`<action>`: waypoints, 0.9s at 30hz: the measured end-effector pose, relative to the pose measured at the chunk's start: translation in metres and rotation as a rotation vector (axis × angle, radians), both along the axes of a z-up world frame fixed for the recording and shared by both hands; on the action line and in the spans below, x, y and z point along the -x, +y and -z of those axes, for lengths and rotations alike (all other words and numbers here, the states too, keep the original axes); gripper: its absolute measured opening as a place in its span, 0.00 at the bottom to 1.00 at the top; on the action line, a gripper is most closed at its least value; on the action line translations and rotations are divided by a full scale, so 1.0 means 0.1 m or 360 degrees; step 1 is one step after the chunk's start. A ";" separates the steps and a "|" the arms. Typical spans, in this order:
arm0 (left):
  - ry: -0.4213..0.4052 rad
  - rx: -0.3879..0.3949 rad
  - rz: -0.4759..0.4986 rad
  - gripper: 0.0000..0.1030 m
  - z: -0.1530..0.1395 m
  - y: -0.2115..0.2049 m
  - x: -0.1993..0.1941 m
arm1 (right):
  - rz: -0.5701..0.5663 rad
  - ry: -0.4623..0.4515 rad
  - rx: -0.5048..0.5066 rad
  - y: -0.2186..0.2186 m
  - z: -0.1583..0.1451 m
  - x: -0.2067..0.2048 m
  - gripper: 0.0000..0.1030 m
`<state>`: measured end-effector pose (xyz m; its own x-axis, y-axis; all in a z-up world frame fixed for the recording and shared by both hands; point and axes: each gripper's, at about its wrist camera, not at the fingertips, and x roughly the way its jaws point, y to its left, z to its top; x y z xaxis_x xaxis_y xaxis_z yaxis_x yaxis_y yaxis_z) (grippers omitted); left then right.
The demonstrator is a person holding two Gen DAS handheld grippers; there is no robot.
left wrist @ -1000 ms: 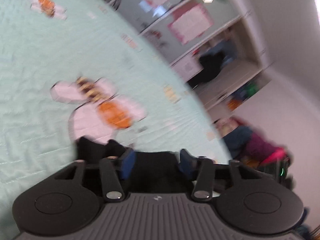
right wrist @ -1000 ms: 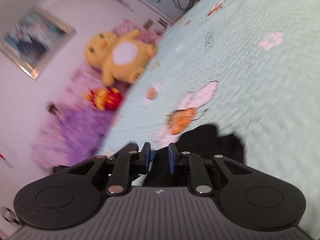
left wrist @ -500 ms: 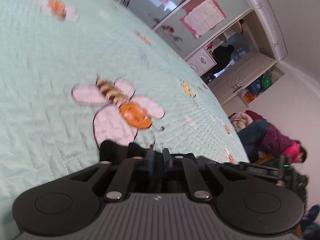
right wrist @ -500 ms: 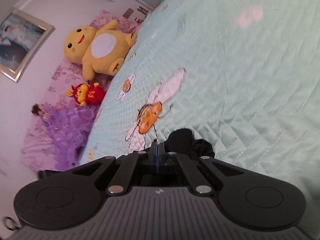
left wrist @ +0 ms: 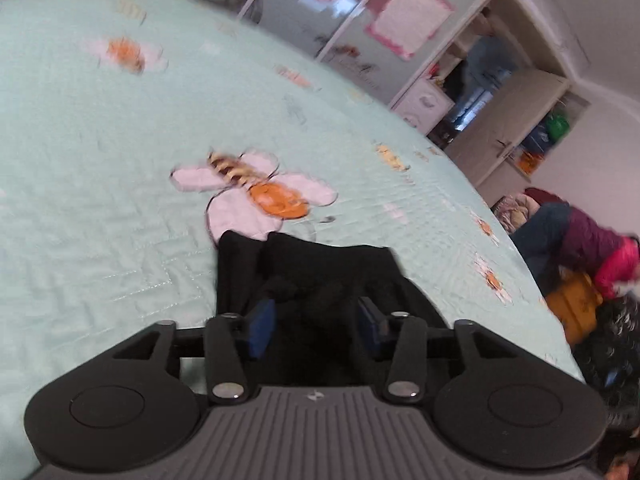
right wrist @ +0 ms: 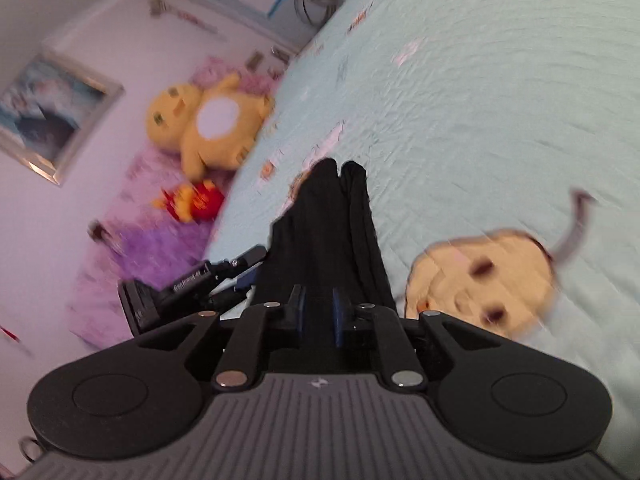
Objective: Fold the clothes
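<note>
1. The black garment (left wrist: 320,276) lies on the bed (left wrist: 100,152), on its mint quilt, bunched and narrow. In the left wrist view it reaches up to a stitched flower-and-bee patch (left wrist: 256,188); in the right wrist view it stretches away from the camera as a long dark strip (right wrist: 332,232).
2. The left gripper (left wrist: 316,320) has its jaws opening. The blue pads (left wrist: 260,320) stand well apart with dark cloth between them, and they do not look pressed on it — released, as far as I can judge.
3. The right gripper (right wrist: 316,312) has its jaws opening too, though the gap is narrow. Black cloth runs between its pads (right wrist: 337,316), and they seem to have it pinched.
4. Progress: the garment appears gathered into a narrow band, so some folding looks done. No neat, flat stack shows yet — I judge smoothing and at least one more fold remain.
5. Only the right wrist view shows the garment's length, the other gripper (right wrist: 192,288) at its left edge, a yellow plush toy (right wrist: 208,124), a small red toy (right wrist: 192,200) and a framed picture (right wrist: 52,116).
6. Only the left wrist view shows the cupboards (left wrist: 500,120) beyond the bed and the heap of clothes (left wrist: 580,240) beside it. Both views are blurred.
</note>
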<state>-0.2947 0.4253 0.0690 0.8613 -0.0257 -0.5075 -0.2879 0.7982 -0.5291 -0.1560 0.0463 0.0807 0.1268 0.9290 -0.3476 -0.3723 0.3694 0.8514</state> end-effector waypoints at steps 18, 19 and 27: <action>-0.0021 0.0124 -0.0009 0.30 0.27 -0.86 1.27 | -0.0153 0.0068 -0.0027 0.10 0.20 0.79 0.25; -0.0005 0.0110 -0.0022 0.25 0.31 -0.84 1.28 | -0.0136 0.0084 0.0035 0.11 0.29 0.76 0.13; 0.0008 0.0165 -0.0087 0.14 0.34 -0.72 1.36 | -0.0105 0.0122 0.0046 0.05 0.26 0.74 0.06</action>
<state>-0.4305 0.3529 0.0349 0.8604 -0.0310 -0.5086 -0.3324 0.7223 -0.6065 -0.2303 0.0517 0.0545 0.0379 0.9238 -0.3810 -0.3305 0.3713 0.8677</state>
